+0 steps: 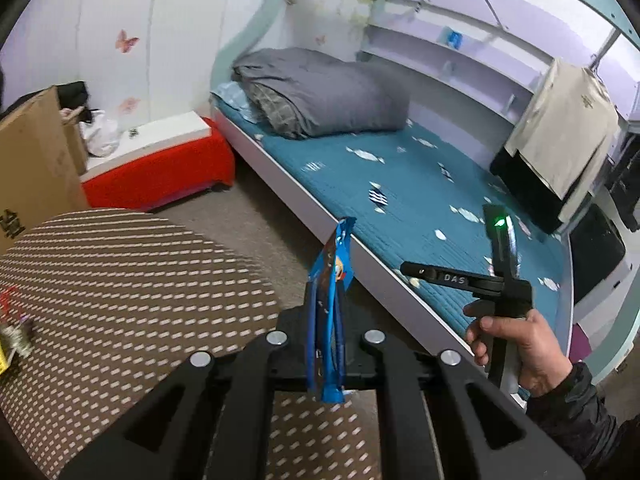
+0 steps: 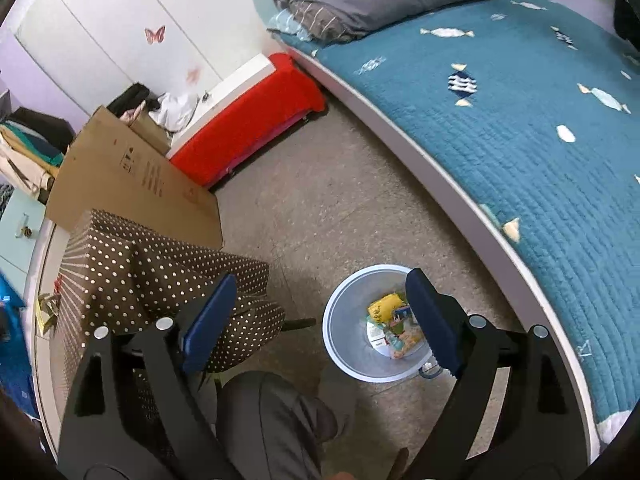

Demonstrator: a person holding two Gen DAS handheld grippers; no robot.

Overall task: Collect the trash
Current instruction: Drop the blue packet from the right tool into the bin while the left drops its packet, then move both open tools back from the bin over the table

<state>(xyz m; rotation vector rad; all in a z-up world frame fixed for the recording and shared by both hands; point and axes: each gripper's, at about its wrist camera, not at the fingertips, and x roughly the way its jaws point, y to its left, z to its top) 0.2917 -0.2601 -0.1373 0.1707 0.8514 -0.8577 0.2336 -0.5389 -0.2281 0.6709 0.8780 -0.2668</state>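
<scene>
My left tongs [image 1: 325,332] clench a blue wrapper [image 1: 329,312]; right tongs [image 2: 320,320] spread wide, empty, above the floor bin [image 2: 344,344].

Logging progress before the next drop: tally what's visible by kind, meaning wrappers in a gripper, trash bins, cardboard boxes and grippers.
Blue wrapper clamped in the left gripper: 1
White trash bin, with litter inside: 1
Cardboard box: 1
Grippers, counting the open, empty right gripper: 2
Total: 5
</scene>
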